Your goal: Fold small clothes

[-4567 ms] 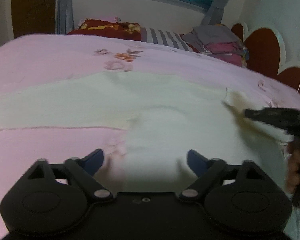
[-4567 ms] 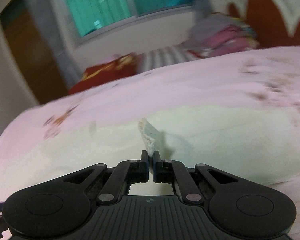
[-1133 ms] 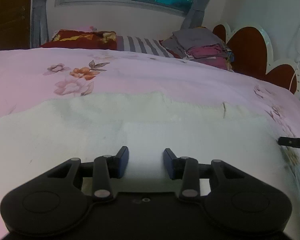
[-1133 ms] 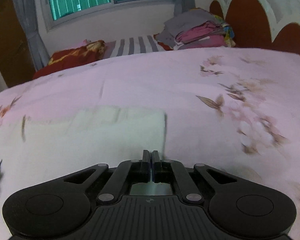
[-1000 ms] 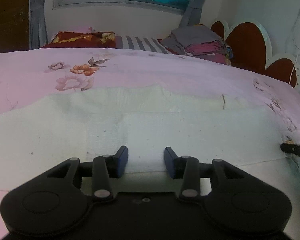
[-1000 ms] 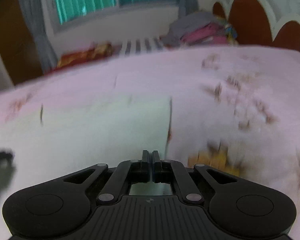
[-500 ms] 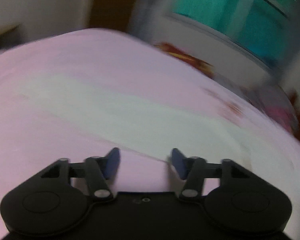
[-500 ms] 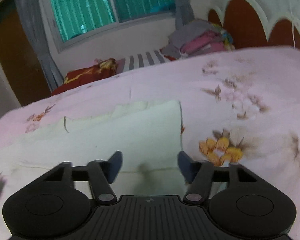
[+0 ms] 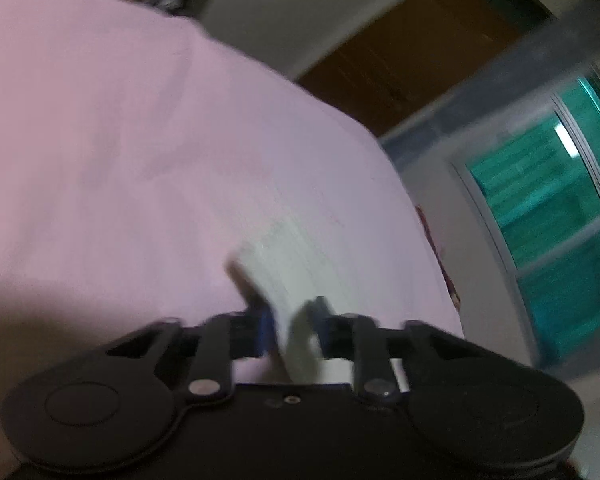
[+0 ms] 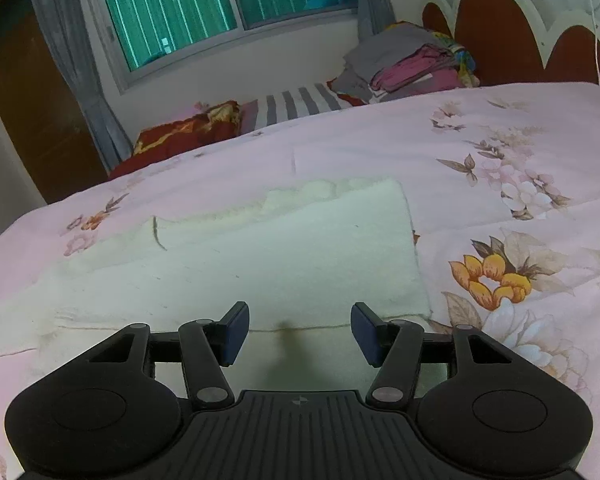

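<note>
Somebody's bedroom at home

Big bed with a pink floral bedspread (image 10: 500, 152), scalloped headboard (image 10: 508, 36), pillows (image 10: 188, 124), folded clothes pile (image 10: 412, 64), curtained window (image 10: 228, 4).

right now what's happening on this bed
A person is folding a cream cloth on a pink floral bedspread, using a handheld gripper in each hand. The left gripper has just been closing on one end of the cloth, which sits between its jaws; that view is blurred. The right gripper hangs open over the other, already doubled-over end, holding nothing. A pile of clothes sits by the headboard.
</note>
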`<state>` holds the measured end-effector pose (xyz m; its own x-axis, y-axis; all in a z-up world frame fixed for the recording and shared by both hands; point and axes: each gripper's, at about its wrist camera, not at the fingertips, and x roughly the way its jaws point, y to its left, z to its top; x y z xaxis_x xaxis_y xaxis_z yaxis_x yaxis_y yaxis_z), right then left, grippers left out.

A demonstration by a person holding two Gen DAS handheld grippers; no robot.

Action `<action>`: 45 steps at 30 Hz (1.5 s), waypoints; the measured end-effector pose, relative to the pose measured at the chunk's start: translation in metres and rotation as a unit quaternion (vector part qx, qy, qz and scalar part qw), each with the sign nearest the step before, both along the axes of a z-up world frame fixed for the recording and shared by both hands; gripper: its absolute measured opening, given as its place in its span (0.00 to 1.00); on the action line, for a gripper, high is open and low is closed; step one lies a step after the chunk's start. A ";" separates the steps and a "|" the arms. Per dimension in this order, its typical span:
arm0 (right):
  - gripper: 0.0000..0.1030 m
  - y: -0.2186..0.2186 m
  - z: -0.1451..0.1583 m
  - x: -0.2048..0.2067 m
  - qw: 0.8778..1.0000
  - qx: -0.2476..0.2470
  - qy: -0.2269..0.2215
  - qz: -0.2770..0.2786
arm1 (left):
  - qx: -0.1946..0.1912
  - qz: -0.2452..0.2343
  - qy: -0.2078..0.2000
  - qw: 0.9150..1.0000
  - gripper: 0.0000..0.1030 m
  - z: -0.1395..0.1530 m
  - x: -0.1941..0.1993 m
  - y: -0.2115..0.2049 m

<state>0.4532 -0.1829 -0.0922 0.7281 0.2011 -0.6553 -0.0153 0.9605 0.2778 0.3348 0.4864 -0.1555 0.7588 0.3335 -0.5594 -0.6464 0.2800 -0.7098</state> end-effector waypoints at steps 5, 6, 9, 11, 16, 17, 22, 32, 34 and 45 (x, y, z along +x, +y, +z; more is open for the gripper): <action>0.55 -0.004 0.003 -0.001 1.000 -0.005 -0.002 -0.006 | 0.033 -0.025 -0.010 0.999 0.03 0.019 0.022 -0.018; 0.55 -0.005 0.003 0.000 1.000 -0.006 -0.002 -0.007 | 0.047 -0.048 -0.016 0.998 0.03 0.026 0.032 -0.027; 0.55 -0.010 0.002 0.002 1.000 -0.008 -0.003 -0.015 | 0.090 -0.125 -0.020 0.988 0.03 0.046 0.069 -0.069; 0.55 -0.013 0.002 0.003 1.000 -0.004 -0.004 -0.022 | 0.103 -0.163 -0.025 0.981 0.03 0.053 0.090 -0.098; 0.55 -0.021 0.003 0.001 1.000 0.005 -0.007 -0.029 | 0.107 -0.245 -0.035 0.963 0.03 0.058 0.140 -0.165; 0.55 -0.023 0.004 0.000 0.999 0.007 -0.007 -0.031 | 0.108 -0.262 -0.036 0.958 0.03 0.058 0.150 -0.178; 0.55 -0.039 0.004 -0.005 0.999 0.016 -0.008 -0.042 | 0.140 -0.355 -0.015 0.924 0.03 0.067 0.197 -0.251; 0.55 -0.072 0.004 -0.013 0.996 0.048 -0.008 -0.069 | 0.241 -0.506 0.034 0.827 0.03 0.056 0.216 -0.410; 0.55 -0.076 0.006 -0.015 0.996 0.049 -0.009 -0.070 | 0.239 -0.527 0.040 0.815 0.03 0.044 0.209 -0.430; 0.56 -0.084 0.014 -0.014 0.994 0.100 -0.007 -0.048 | 0.249 -0.559 0.040 0.790 0.46 0.032 0.175 -0.453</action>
